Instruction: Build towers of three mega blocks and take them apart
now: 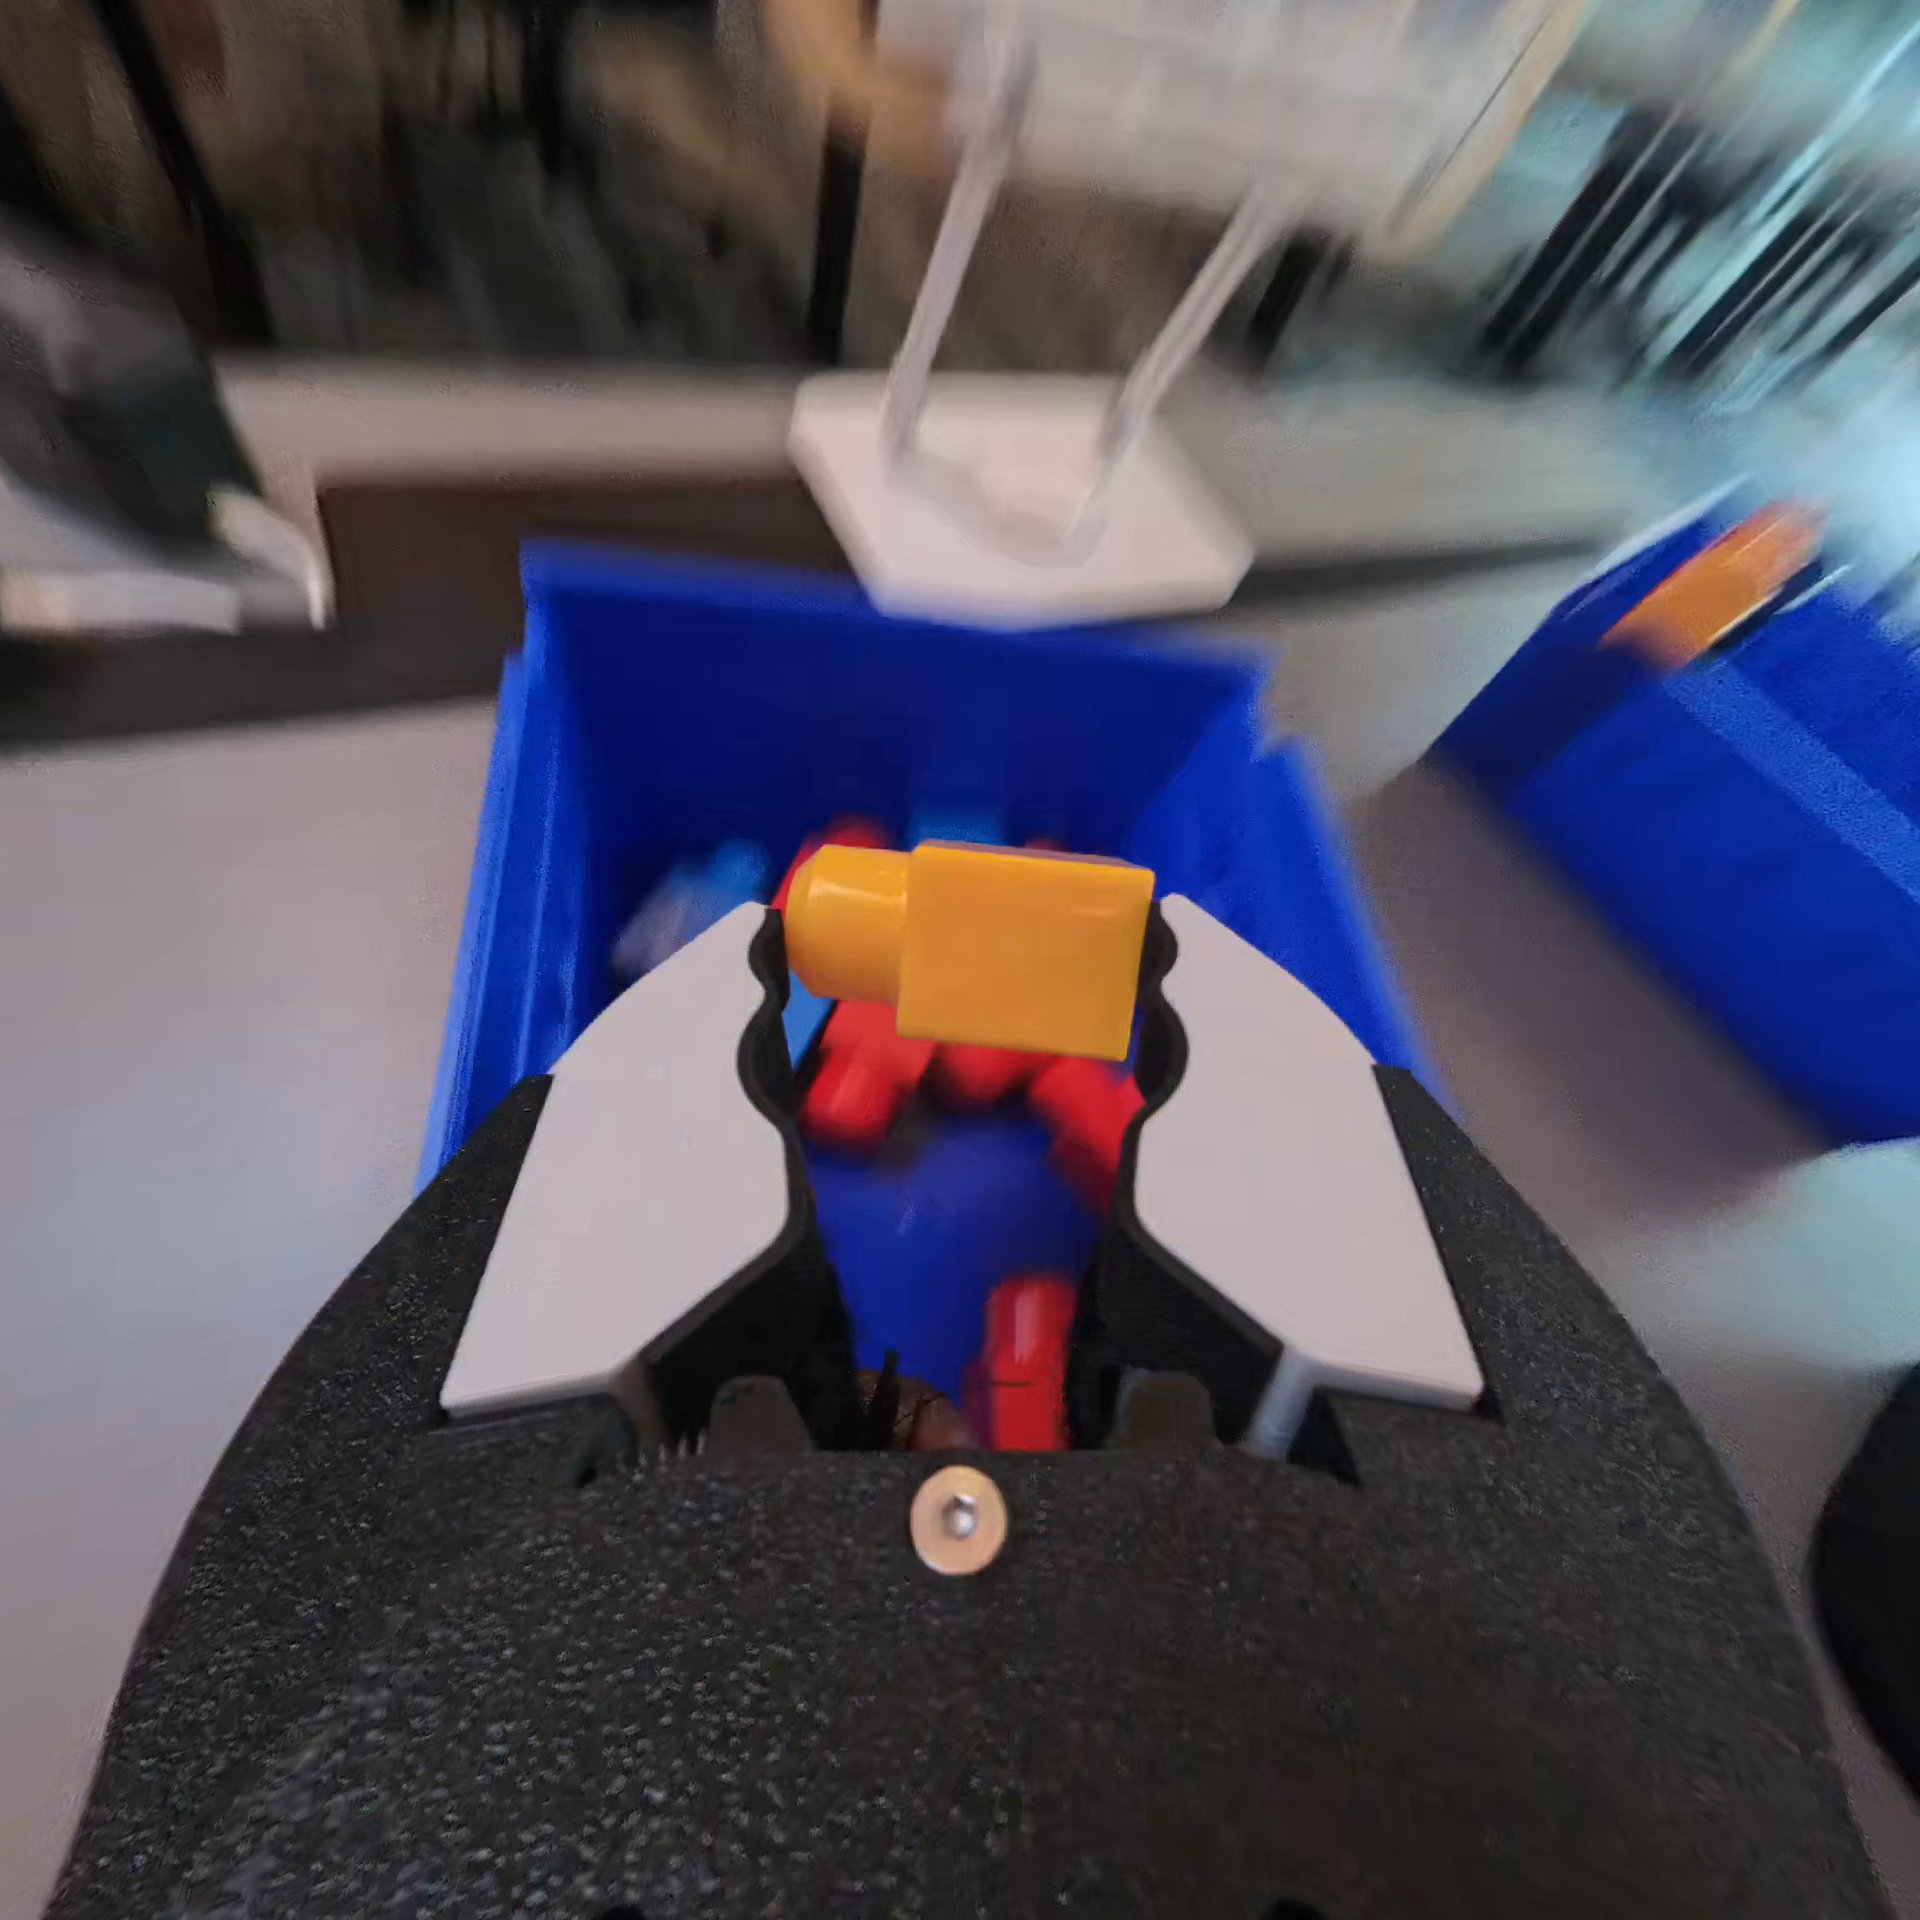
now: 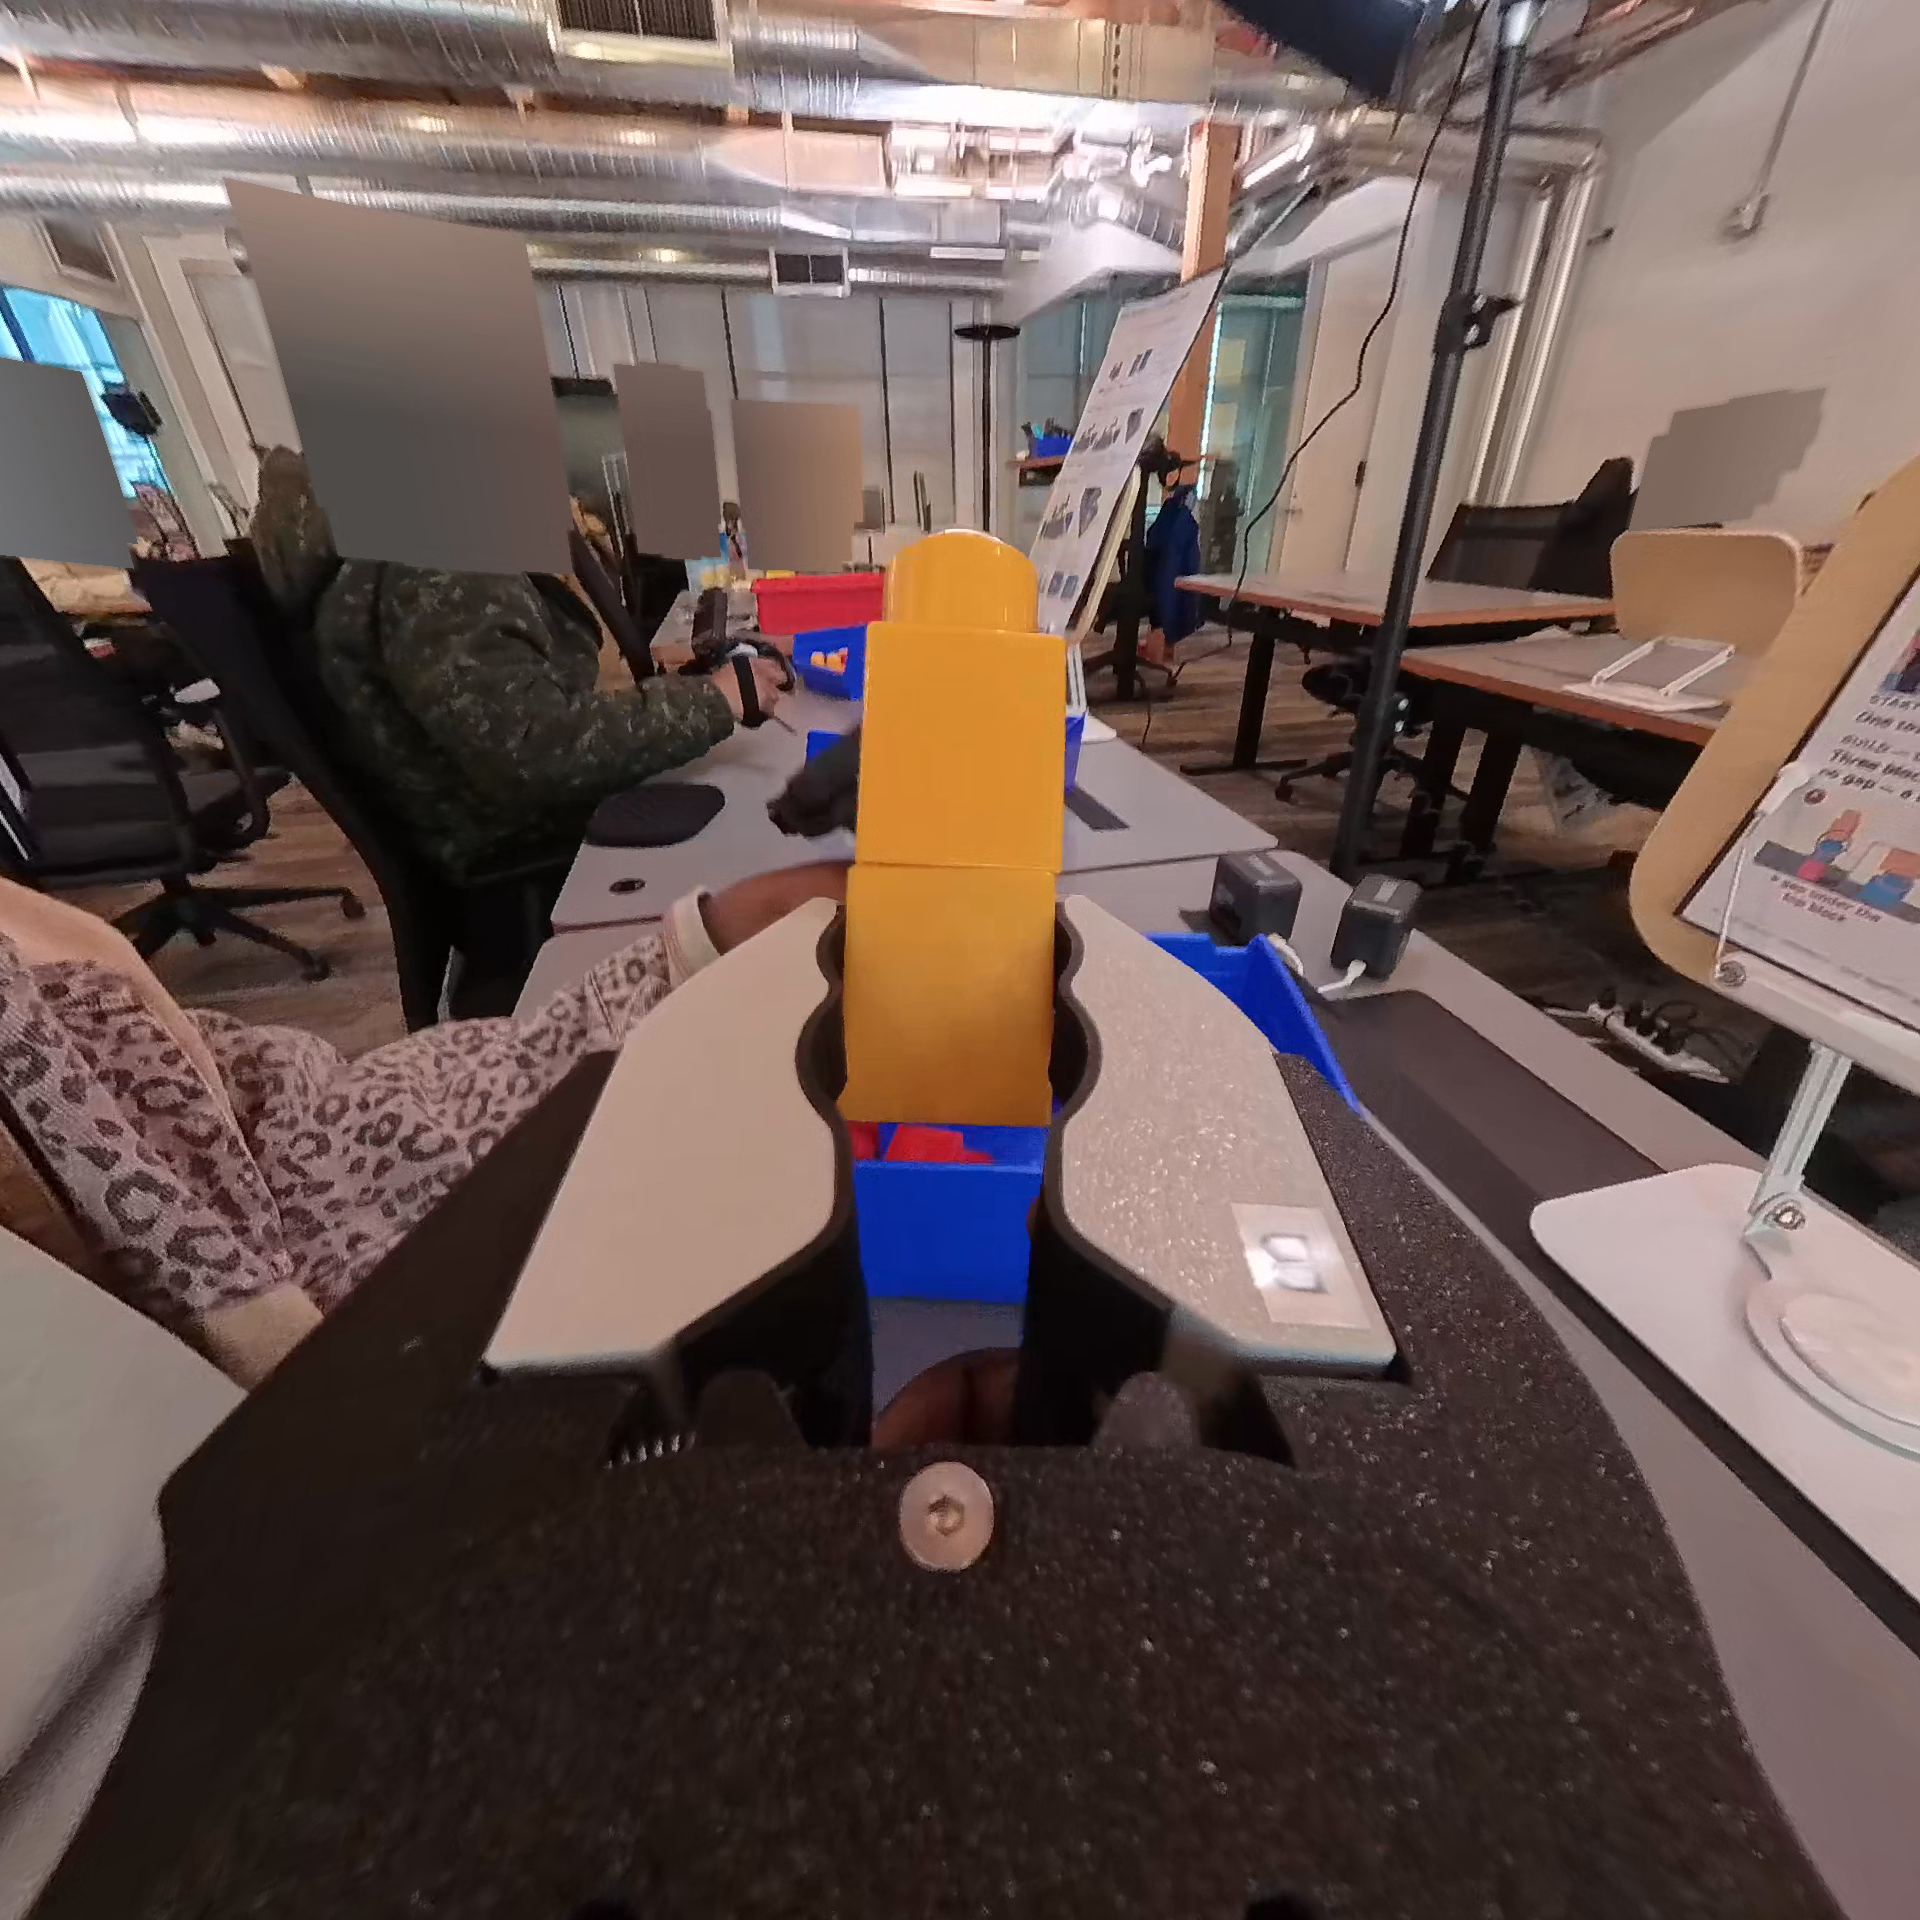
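My left gripper (image 1: 961,935) is shut on a single yellow block (image 1: 997,945), which lies sideways with its stud to the left, above a blue bin (image 1: 727,717). The bin holds several red blocks (image 1: 883,1081) and blue blocks (image 1: 707,894). My right gripper (image 2: 945,987) is shut on the lower block of a stack of two yellow blocks (image 2: 956,831), held upright with the stud on top, above a blue bin (image 2: 945,1216) with red blocks (image 2: 925,1143) in it.
A second blue bin (image 1: 1714,790) with a yellow block (image 1: 1714,592) stands at the right of the left wrist view. A white stand base (image 1: 1018,520) sits behind the bin; the stand (image 2: 1766,1226) holds an instruction sheet. A person's patterned sleeve (image 2: 208,1091) is at the left.
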`<control>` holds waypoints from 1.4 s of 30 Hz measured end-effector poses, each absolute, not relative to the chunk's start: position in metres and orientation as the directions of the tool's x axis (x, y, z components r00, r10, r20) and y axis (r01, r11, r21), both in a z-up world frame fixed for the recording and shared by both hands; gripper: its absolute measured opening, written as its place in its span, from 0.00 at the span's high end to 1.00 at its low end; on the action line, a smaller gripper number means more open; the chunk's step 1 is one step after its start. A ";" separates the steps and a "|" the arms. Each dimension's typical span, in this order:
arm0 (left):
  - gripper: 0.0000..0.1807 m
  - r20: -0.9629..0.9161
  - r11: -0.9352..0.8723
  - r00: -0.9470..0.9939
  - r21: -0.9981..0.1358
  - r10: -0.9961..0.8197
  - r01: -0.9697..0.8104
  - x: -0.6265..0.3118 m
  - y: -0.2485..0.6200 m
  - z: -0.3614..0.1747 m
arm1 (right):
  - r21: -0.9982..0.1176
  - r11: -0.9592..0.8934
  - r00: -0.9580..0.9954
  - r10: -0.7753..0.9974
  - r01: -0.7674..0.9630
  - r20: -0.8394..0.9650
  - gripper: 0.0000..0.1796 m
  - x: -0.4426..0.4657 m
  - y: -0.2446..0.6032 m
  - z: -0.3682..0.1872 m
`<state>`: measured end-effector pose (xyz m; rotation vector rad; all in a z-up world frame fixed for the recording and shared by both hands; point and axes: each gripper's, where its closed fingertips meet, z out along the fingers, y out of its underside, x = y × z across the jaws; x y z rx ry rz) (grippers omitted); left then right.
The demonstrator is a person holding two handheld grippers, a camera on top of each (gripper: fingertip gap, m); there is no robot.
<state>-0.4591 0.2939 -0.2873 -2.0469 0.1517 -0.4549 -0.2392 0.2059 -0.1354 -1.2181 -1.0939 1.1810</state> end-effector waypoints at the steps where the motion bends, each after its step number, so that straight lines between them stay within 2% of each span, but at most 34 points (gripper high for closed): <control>1: 0.64 0.288 -0.355 0.891 -0.921 -0.350 0.159 -0.454 0.294 -0.254 | -0.999 -0.012 0.084 0.996 -0.032 -0.015 0.80 -0.244 0.205 -0.140; 3: 0.64 0.280 -0.021 0.809 -0.949 -0.517 0.315 -0.441 0.280 -0.184 | -1.000 -0.010 0.070 0.998 0.017 -0.009 0.80 -0.255 0.201 -0.149; 5: 0.64 0.211 0.228 0.751 -0.871 -0.626 0.434 -0.435 0.255 -0.135 | -0.998 -0.038 0.017 0.999 0.040 -0.037 0.80 -0.269 0.191 -0.155; 7: 0.64 0.079 0.333 0.740 -0.857 -0.668 0.392 -0.420 0.237 -0.119 | -0.996 -0.082 -0.055 0.995 0.044 -0.085 0.80 -0.282 0.179 -0.158; 11: 0.64 -0.164 0.492 0.764 -0.842 -0.624 0.221 -0.394 0.220 -0.110 | -0.978 -0.190 -0.157 0.967 0.084 -0.202 0.80 -0.304 0.161 -0.168; 20: 0.64 -0.287 0.501 0.658 -0.851 -0.696 0.158 -0.359 0.201 -0.107 | -0.972 -0.219 -0.135 0.964 0.080 -0.228 0.80 -0.307 0.168 -0.172; 32: 0.65 -0.293 0.463 0.584 -0.871 -0.757 0.164 -0.357 0.190 -0.112 | -0.984 -0.152 -0.094 0.982 0.094 -0.161 0.80 -0.309 0.168 -0.174; 39: 0.64 -0.377 0.471 0.583 -0.882 -0.720 0.011 -0.352 0.190 -0.124 | -0.990 -0.085 -0.029 0.996 0.111 -0.089 0.80 -0.305 0.176 -0.176; 42: 0.66 -0.405 0.475 0.603 -0.879 -0.687 -0.050 -0.357 0.190 -0.126 | -0.991 0.018 0.063 0.998 0.134 0.027 0.80 -0.303 0.184 -0.176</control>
